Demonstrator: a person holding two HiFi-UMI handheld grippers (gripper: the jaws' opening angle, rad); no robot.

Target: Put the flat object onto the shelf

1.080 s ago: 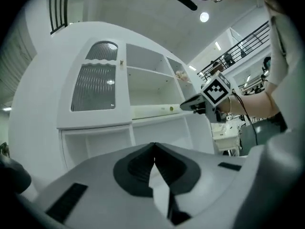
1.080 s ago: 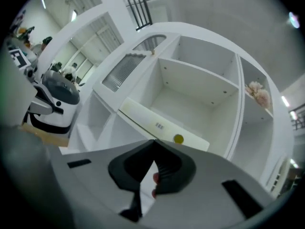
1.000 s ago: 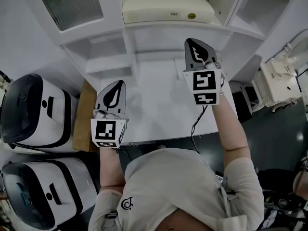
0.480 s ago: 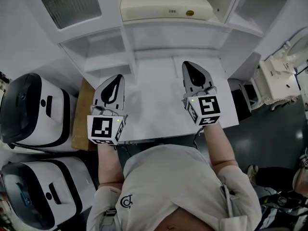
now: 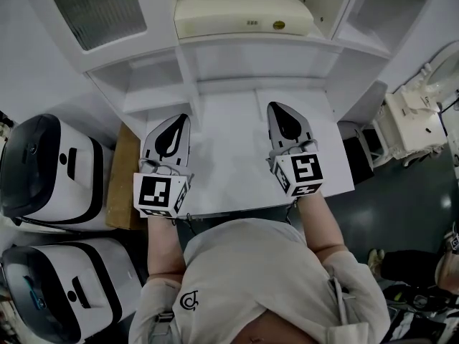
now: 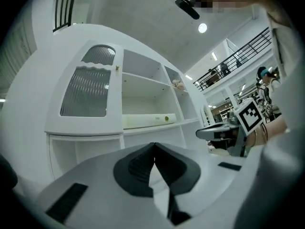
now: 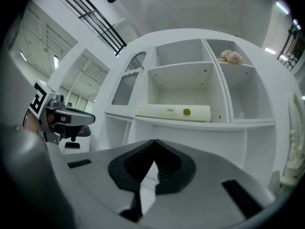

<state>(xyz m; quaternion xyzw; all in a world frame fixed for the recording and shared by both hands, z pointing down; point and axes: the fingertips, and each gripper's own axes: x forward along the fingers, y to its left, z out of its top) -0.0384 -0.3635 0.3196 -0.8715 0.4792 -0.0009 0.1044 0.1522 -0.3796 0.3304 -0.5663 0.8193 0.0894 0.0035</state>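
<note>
A cream flat object (image 5: 244, 14) with a small yellow dot lies on the middle shelf of the white cabinet (image 5: 258, 52); it also shows in the left gripper view (image 6: 148, 121) and the right gripper view (image 7: 174, 112). My left gripper (image 5: 174, 120) hovers over the white table (image 5: 229, 156), shut with nothing between its jaws. My right gripper (image 5: 278, 110) hovers beside it at the same height, also shut and empty. Both point toward the cabinet, well short of the flat object.
Two white and black appliances (image 5: 46, 167) stand at the left, beside a brown board (image 5: 123, 174). A ribbed glass cabinet door (image 5: 97, 9) is at upper left. A pink flower (image 7: 230, 57) sits in an upper right compartment. White furniture (image 5: 412, 117) stands at the right.
My right gripper came down and back from near the shelf to table height and rolled. The left gripper barely shifted.
</note>
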